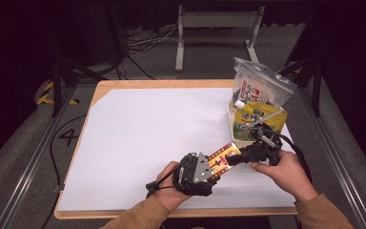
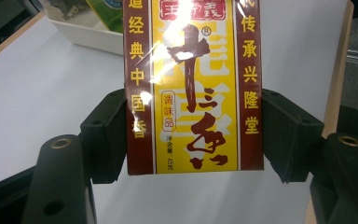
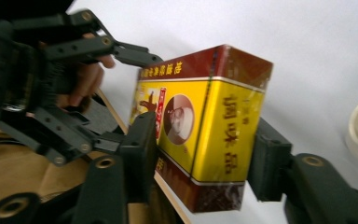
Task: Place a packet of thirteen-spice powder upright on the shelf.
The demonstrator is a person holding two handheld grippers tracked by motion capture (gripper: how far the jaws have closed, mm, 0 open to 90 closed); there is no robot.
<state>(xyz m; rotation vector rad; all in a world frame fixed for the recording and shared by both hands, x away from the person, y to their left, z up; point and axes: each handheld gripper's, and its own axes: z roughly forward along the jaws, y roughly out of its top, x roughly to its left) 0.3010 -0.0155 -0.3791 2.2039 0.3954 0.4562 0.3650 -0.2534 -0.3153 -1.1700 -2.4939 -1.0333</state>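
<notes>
— Two grippers are on one yellow and dark-red box (image 1: 221, 159), which hangs just above the white sheet (image 1: 147, 138) near the front edge of the table (image 1: 100, 88). How does each grip look?

— The left gripper (image 1: 208, 168) has its jaws clamped on the box's two long dark-red sides; in the left gripper view both pads (image 2: 106, 135) press flat against the box (image 2: 193, 88), whose printed face looks straight at the camera. That hand (image 1: 169, 183) sits at the box's nearer end.

— And the other one?

— The right gripper (image 1: 236, 158) comes in at the far end of the box. In the right gripper view its two black pads (image 3: 142, 149) stand on either side of the box (image 3: 200, 130), one at the yellow face with the portrait, one at the opposite side. Both seem to touch, at a medium spread. The left gripper's linkage shows behind the box there.

— What else stands near the box?

— Beyond it, toward the far right corner of the table, a clear plastic bag (image 1: 262, 88) with packets inside stands upright, touching a yellow-green pouch (image 1: 255, 119) in a pale tray (image 1: 232, 129). The right hand (image 1: 286, 174) lies just in front of that tray.
</notes>
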